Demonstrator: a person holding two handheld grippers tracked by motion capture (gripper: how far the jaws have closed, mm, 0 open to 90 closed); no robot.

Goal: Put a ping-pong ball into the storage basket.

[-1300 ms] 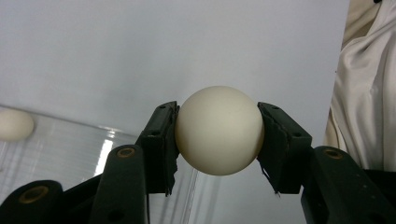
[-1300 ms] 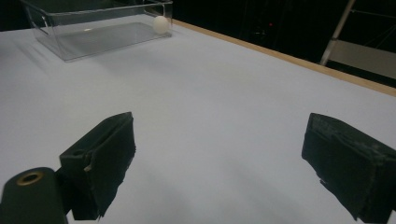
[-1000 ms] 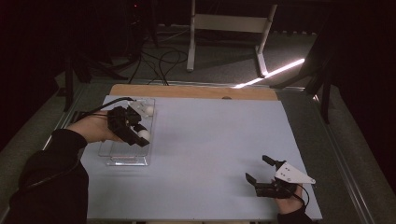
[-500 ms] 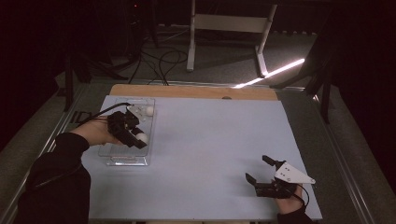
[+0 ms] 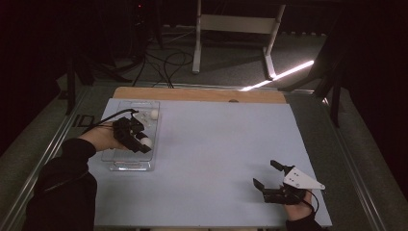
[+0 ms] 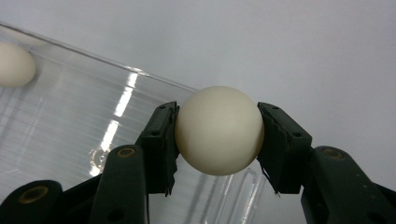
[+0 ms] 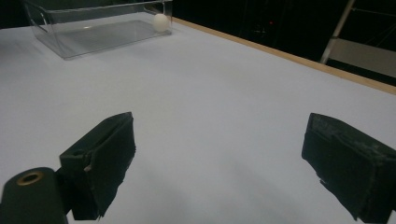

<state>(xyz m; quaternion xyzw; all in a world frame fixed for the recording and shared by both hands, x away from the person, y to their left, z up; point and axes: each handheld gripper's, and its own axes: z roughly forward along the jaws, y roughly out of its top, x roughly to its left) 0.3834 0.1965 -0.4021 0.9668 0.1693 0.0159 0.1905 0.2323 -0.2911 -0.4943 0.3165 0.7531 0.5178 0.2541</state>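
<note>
My left gripper is shut on a white ball and holds it low over the clear plastic bin at the left of the table. In the left gripper view the two pads press on either side of the ball, with the bin's clear wall just behind. A second white ball lies at the bin's far end. At the front right of the blue mat my right gripper rests open, nothing between its jaws.
A blue mat covers the table, with a wooden strip along its far edge. From the right gripper view the bin and its ball stand far off. Table legs and cables lie on the dark floor beyond.
The left hand has come down and a little nearer with the ball still gripped, now lower over the bin. The right gripper has stayed where it was.
</note>
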